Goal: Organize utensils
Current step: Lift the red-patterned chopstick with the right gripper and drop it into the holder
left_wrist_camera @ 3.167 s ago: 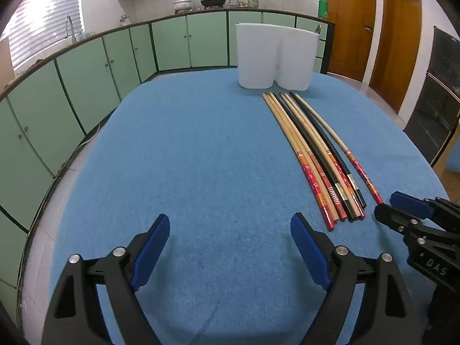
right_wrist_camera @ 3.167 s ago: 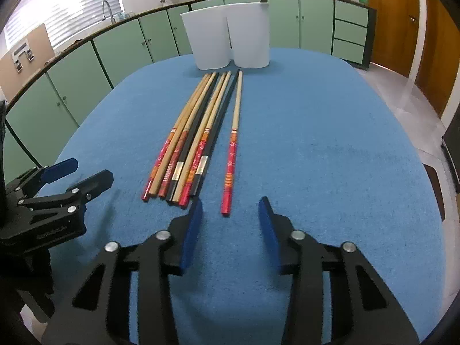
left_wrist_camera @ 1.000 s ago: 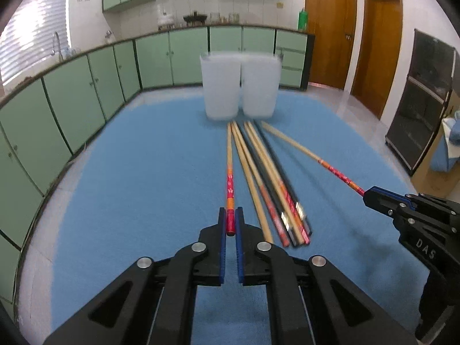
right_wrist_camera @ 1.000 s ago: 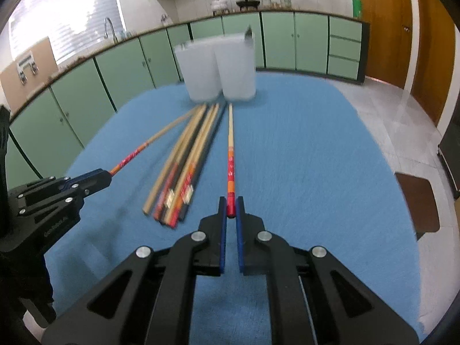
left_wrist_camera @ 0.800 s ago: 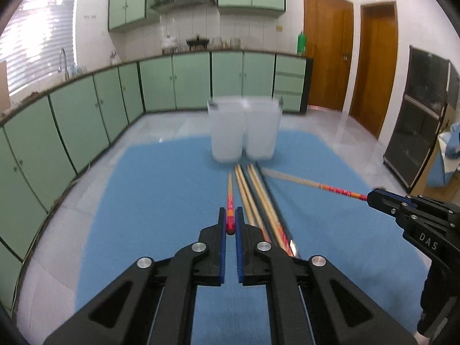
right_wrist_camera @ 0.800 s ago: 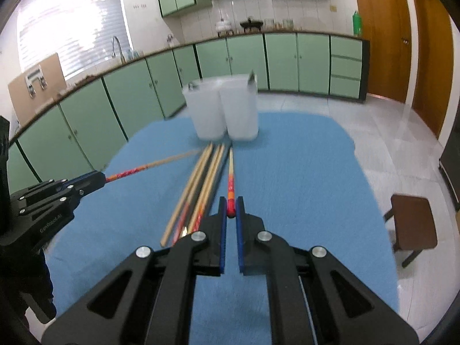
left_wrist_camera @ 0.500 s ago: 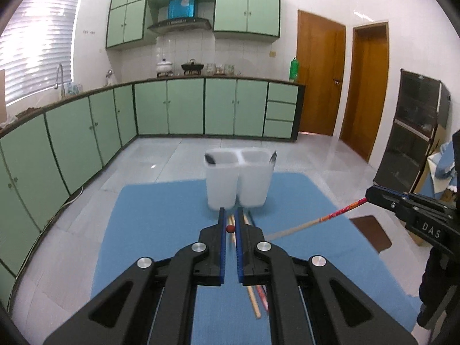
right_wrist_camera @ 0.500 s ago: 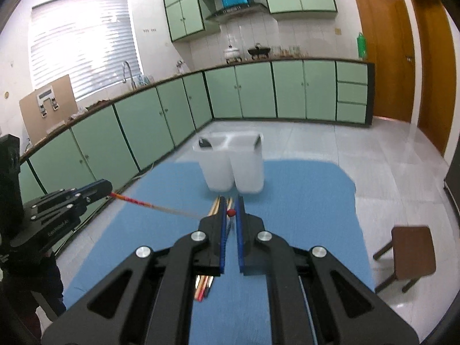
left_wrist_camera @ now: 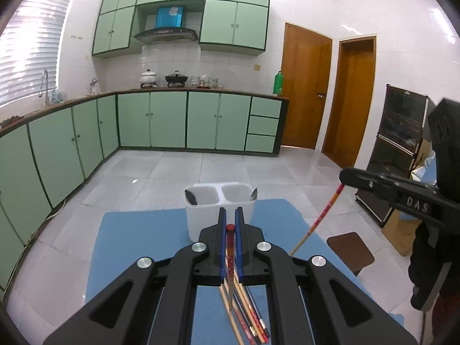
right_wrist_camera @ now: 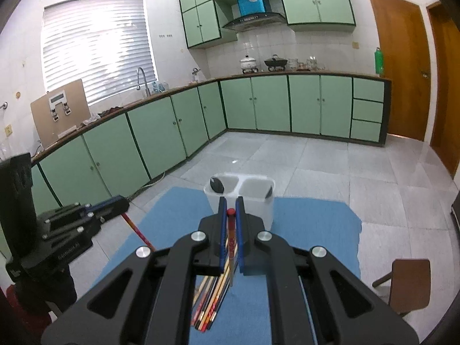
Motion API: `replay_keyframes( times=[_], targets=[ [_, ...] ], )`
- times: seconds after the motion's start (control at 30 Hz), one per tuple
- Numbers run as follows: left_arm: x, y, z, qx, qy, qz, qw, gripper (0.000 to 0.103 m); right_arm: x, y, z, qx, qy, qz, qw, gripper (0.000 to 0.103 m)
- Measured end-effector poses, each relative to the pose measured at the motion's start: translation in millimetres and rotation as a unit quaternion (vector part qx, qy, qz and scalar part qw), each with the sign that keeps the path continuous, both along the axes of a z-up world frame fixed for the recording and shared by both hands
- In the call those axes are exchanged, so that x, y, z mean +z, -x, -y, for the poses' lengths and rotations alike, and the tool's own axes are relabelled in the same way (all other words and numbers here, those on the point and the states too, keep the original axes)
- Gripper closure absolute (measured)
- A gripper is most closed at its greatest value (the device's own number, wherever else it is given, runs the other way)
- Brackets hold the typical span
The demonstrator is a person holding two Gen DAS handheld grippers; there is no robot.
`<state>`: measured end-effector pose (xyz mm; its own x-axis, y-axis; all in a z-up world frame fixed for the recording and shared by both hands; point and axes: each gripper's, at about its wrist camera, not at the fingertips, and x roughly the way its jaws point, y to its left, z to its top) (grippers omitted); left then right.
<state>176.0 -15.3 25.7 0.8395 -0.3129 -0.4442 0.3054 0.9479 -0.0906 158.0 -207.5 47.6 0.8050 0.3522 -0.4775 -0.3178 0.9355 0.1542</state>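
While each gripper, left (left_wrist_camera: 230, 227) and right (right_wrist_camera: 230, 212), pinches one chopstick (left_wrist_camera: 230, 256) by its end, a swinging tip could miss the holder (left_wrist_camera: 220, 205).

Pale green base cabinets (left_wrist_camera: 161, 120) run along the walls under a wooden worktop, with matching wall cabinets (left_wrist_camera: 235, 23) above. A range hood (left_wrist_camera: 166, 33) hangs over a white pot (left_wrist_camera: 148, 75) and a dark wok (left_wrist_camera: 176, 79). A green bottle (left_wrist_camera: 278, 82) stands near two wooden doors (left_wrist_camera: 304, 92). A brown stool (right_wrist_camera: 409, 280) sits on the grey tiled floor (right_wrist_camera: 373, 178)
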Motion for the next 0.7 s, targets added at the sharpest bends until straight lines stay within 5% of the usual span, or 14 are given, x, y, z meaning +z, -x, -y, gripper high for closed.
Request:
replay_keyframes(
  times=[0.43,0.7],
  targets=[
    [83.7,-76.6,14.5,0.016,0.001,0.106,0.9942,0.097,76.4,-83.3,9.1,-0.033,0.004,0.081,0.996,0.098],
    [79.2,-138.6,27.2,0.048,-0.018,0.136,0.9894,0.097,58.5,-144.2,11.3,-0.058,0.008,0.08,0.995,0.098]
  ],
)
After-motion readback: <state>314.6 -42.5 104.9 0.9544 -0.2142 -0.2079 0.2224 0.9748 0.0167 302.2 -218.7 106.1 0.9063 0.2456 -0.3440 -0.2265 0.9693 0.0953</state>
